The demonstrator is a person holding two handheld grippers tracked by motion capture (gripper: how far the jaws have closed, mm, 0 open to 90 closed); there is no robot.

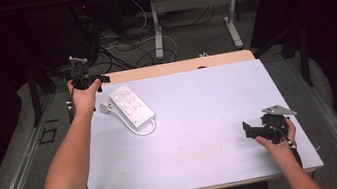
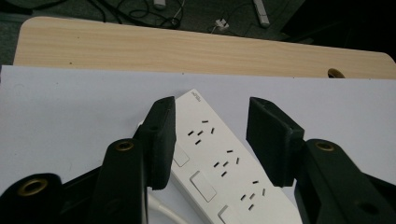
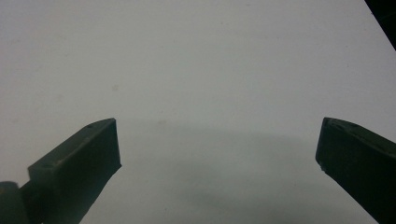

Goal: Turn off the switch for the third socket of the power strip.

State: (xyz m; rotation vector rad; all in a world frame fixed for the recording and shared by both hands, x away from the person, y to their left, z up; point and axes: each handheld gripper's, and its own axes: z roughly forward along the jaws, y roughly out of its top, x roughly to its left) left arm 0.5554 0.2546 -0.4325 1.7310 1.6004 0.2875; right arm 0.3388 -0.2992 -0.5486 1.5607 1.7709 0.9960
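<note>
The high view sits above the person's side, looking forward and down, so you get the whole pale table (image 1: 200, 120) plus the floor and cables behind it. Both forearms come up from the bottom edge.

The left gripper view rides low near the table's far left corner, looking along its own two jaws across the power strip (image 2: 219, 163) toward the wooden back edge (image 2: 187, 46). It's close in. That same power strip (image 1: 131, 105) and wooden edge show up in the high view too.

The right gripper view is really close to the surface, angled down at bare table (image 3: 196, 70) between its widely spread jaws.
</note>
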